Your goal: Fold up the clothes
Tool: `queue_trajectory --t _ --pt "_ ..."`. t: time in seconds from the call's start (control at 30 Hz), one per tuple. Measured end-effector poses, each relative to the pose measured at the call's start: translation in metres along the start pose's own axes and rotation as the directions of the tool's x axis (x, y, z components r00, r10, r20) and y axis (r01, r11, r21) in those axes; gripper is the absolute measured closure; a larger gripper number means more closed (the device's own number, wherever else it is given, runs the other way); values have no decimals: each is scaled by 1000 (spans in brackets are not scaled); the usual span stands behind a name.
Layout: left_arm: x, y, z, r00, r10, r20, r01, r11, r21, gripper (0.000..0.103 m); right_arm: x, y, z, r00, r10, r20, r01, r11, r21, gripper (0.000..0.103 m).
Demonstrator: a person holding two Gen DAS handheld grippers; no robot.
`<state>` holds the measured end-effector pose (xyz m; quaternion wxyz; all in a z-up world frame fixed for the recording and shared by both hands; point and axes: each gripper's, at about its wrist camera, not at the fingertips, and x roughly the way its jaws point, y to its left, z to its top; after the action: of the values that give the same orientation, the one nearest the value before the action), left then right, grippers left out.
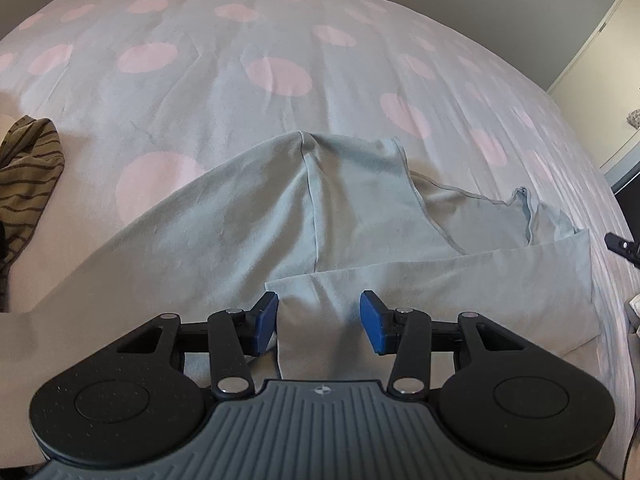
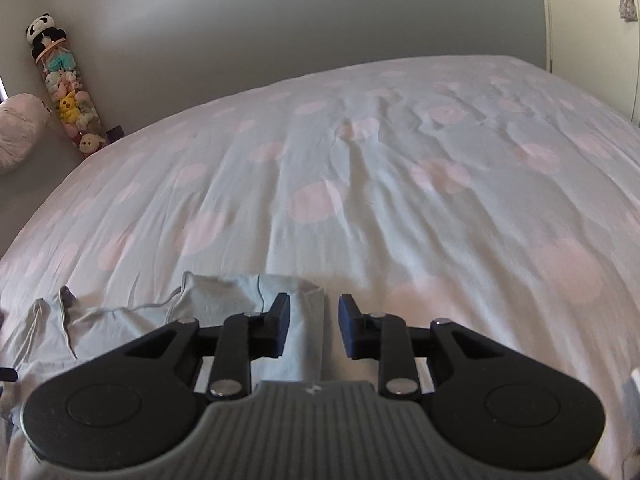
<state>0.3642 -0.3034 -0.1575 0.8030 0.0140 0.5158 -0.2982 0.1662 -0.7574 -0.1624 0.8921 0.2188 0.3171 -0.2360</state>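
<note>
Pale grey-green jersey — a garment lies on the spotted bedcover, partly folded as far as can be judged: in the left wrist view a long band of the cloth is laid across the near side, a seam runs up its middle to a raised peak, and a hemmed opening lies crumpled toward the right. The left gripper hangs low over that near band with its blue pads well apart, a ridge of fabric rising between them but not pinched. A striped olive garment sits bunched at the left edge, apart from this one. In the right wrist view the same garment lies at the lower left, its corner reaching just under the right gripper, whose fingers also stand apart and hold nothing — the left finger is over the cloth, the right over bare bedcover. I judge a fold is in hand; whether these open fingers are about to close on an edge or have just let one go cannot be settled.
</note>
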Motion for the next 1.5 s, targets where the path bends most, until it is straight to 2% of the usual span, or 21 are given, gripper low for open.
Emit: queue_trajectory --t 0.07,0.17,0.23,0.3,0.4,0.47,0.53,0.57,0.6,0.67,0.8,0.87,0.97,1.07,1.13,1.27,1.33,1.4,1.5 --pt "3 -2 5 1000 12 -20 -12 1000 11 61 16 -4 22 995 26 -93 -25 1000 15 72" --pt "8 -5 11 998 34 -51 -32 999 31 61 42 -3 47 971 61 -232 -54 998 36 73" --pt "12 -7 13 997 44 -62 -41 998 46 61 57 11 51 952 12 -305 -27 999 -47 72" --pt "13 -6 12 997 44 -63 -41 998 46 61 72 25 55 927 -45 -371 -6 991 -134 64" --pt "14 -4 12 997 39 -63 -37 998 41 60 95 46 60 879 -138 -457 13 964 -265 62" --pt "14 -1 12 998 28 -60 -26 999 32 60 106 59 59 838 -205 -505 14 935 -355 61" --pt "15 1 12 998 19 -58 -17 1000 24 60 111 67 55 805 -269 -529 20 904 -428 62" --pt "15 1 12 998 16 -57 -15 1000 23 60 111 68 55 796 -283 -535 19 895 -445 64" --pt "16 1 12 998 16 -56 -14 1000 24 60 112 70 55 787 -297 -540 18 887 -461 73" --pt "16 2 12 998 14 -53 -13 1000 22 60 111 70 57 791 -318 -523 38 878 -476 99" --pt "17 4 12 999 4 -49 -4 1000 12 60 108 64 63 804 -360 -473 101 866 -489 103" --pt "17 6 11 999 -3 -47 3 1000 7 60 106 56 65 813 -385 -437 149 862 -484 103" --pt "16 8 11 999 -10 -44 10 1000 1 60 96 41 69 836 -351 -421 165 894 -417 103" --pt "15 9 10 999 -15 -39 15 1000 -5 60 75 35 68 888 -265 -376 130 928 -348 98" --pt "13 10 10 999 -24 -27 24 1000 -9 60 57 33 60 912 -210 -352 102 948 -301 97" --pt "-4 18 10 1000 -26 9 26 999 -24 60 26 38 28 945 -152 -289 70 959 -273 95" --pt "-20 25 10 999 -13 32 14 999 -29 60 12 43 11 959 -120 -255 53 966 -253 91" --pt "-36 33 10 999 0 54 2 999 -34 60 -7 50 -14 974 -79 -214 35 978 -204 78" --pt "-64 46 9 996 30 85 -27 999 -43 60 -36 61 -53 989 -21 -147 2 991 -131 75"
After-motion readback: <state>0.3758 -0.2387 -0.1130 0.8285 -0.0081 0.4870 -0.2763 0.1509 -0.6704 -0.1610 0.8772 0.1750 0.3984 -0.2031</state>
